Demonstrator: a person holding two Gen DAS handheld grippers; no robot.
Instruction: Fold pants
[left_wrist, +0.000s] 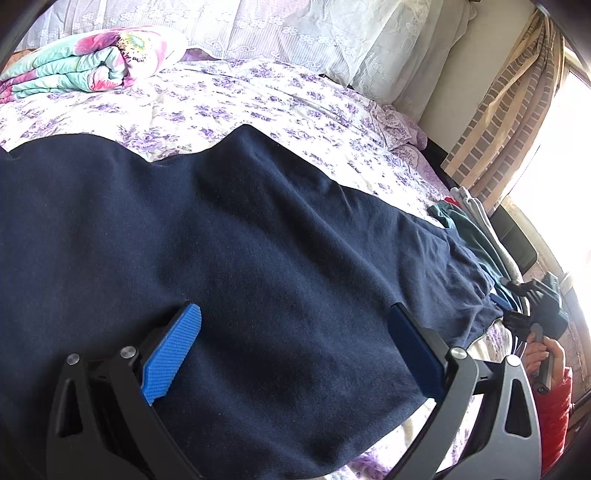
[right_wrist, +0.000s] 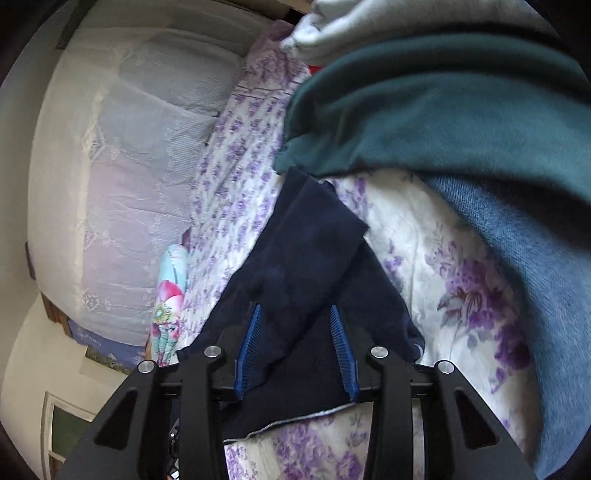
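One pair of navy pants (left_wrist: 229, 236) lies spread across the bed (left_wrist: 258, 99), which is covered by a white bedspread printed with purple flowers.

In the left wrist view, the left gripper (left_wrist: 291, 350) stands nearest, its two blue-padded fingers (left_wrist: 173, 354) set wide apart over the navy cloth, with the pads not pinching any of it. Far along the pants, at their narrow end, the right gripper (left_wrist: 532, 295) is held by a hand (left_wrist: 539, 354) with a red sleeve behind it.

In the right wrist view, the right gripper (right_wrist: 295, 347) has its two fingers (right_wrist: 249, 354) partly open, a folded flap of the pants lying between them without being pressed.

Beyond that end lies a heap of three other garments: one blue (right_wrist: 535, 266), one teal (right_wrist: 443, 110), one pale grey (right_wrist: 388, 26). Farther off, one folded floral quilt (left_wrist: 88, 62) rests near the lace-covered headboard (left_wrist: 295, 26).
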